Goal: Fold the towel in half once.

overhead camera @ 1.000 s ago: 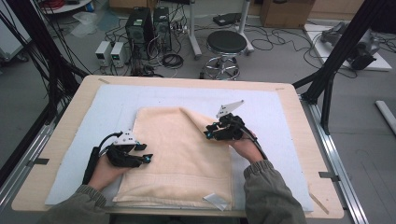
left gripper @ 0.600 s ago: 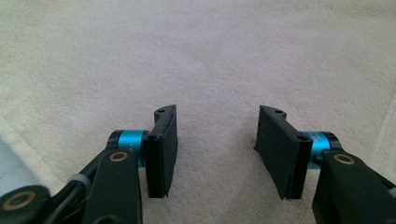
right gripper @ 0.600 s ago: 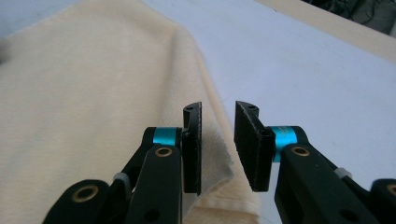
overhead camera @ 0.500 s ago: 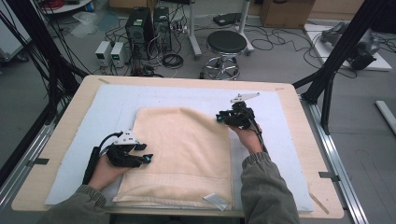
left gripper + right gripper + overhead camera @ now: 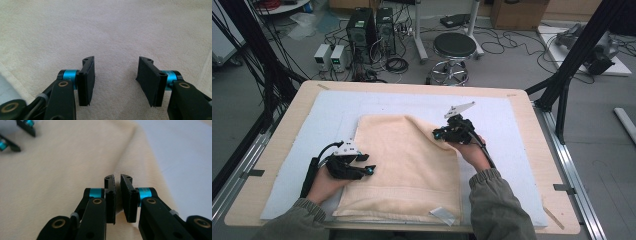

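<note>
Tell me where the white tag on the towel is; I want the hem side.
In the high view, the white tag lies at the towel's near edge, toward its right corner, beside the person's right sleeve.

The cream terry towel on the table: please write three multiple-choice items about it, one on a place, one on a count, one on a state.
1. Where does the cream terry towel lie?
A. on the pale blue mat
B. on the floor
C. on the round black stool

2. How many grippers are at the towel?
A. one
B. two
C. three

3. How do the right gripper jaws stand?
A. wide apart
B. closed on a towel fold
C. closed on a cable

Answers:
1 A, mat borders the towel.
2 B, the left gripper and the right gripper.
3 B, cloth is pinched between the pads.
</note>
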Demonstrator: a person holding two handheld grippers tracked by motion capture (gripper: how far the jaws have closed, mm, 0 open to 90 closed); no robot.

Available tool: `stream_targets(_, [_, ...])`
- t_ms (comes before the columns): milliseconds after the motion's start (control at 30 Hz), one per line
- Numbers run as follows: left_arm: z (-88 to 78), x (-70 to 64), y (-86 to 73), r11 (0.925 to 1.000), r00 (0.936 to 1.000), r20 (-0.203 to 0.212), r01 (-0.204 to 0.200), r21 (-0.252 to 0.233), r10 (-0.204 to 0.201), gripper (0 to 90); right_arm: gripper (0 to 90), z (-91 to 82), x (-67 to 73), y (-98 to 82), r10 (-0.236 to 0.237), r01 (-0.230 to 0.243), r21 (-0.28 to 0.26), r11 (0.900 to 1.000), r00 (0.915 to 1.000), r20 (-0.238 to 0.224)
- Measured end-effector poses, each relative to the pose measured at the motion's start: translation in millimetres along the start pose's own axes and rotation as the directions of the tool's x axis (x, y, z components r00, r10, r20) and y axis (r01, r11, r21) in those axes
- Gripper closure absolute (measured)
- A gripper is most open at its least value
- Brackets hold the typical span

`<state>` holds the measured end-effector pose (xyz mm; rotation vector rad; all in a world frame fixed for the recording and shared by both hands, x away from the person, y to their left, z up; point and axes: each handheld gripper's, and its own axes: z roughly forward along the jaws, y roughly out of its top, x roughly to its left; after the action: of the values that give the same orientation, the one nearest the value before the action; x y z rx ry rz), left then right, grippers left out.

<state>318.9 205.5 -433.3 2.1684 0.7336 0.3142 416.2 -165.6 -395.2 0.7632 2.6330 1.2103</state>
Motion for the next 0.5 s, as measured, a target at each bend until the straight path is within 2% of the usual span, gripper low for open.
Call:
stream_targets(67, [-0.3, -0.1, -0.1, 1.0, 1.0, 0.001, 0.001, -0.003, -0.001, 48.3, 82.7, 8.7, 13.5, 0.0, -0.035, 0.036, 0.03, 0.999, 0.9993, -0.013])
stream_targets(133, [-0.4, -0.4, -0.2, 1.0, 1.0, 0.001, 0.002, -0.005, -0.002, 48.2, 82.7, 22.1, 22.4, -5.0, -0.077, 0.077, 0.09, 0.993, 0.997, -0.011])
stream_targets(167, [-0.6, -0.4, -0.3, 1.0, 1.0, 0.001, -0.001, -0.004, 0.001, 48.2, 82.4, 28.4, 24.6, -9.0, -0.076, 0.077, 0.113, 0.991, 0.997, -0.014])
stream_targets(233, [-0.9, -0.6, -0.4, 1.0, 1.0, 0.003, -0.002, -0.004, 0.002, 48.1, 81.3, 33.3, 26.0, -15.1, -0.063, 0.064, 0.099, 0.993, 0.9979, -0.015])
stream_targets(300, [-0.6, -0.1, -0.5, 1.0, 1.0, 0.003, -0.002, -0.003, 0.002, 48.0, 75.6, 31.7, 25.9, -15.6, -0.048, 0.05, 0.089, 0.995, 0.9987, -0.018])
stream_targets(367, [-0.4, -0.1, -0.5, 1.0, 1.0, 0.003, -0.003, -0.004, 0.003, 48.0, 70.4, 29.0, 28.1, -14.1, -0.068, 0.069, 0.085, 0.994, 0.9976, -0.009])
stream_targets(500, [-0.5, -0.1, -0.5, 1.0, 1.0, 0.002, -0.004, -0.001, 0.004, 47.8, 63.9, 19.8, 33.6, -10.1, -0.075, 0.074, 0.053, 0.996, 0.9972, 0.0])
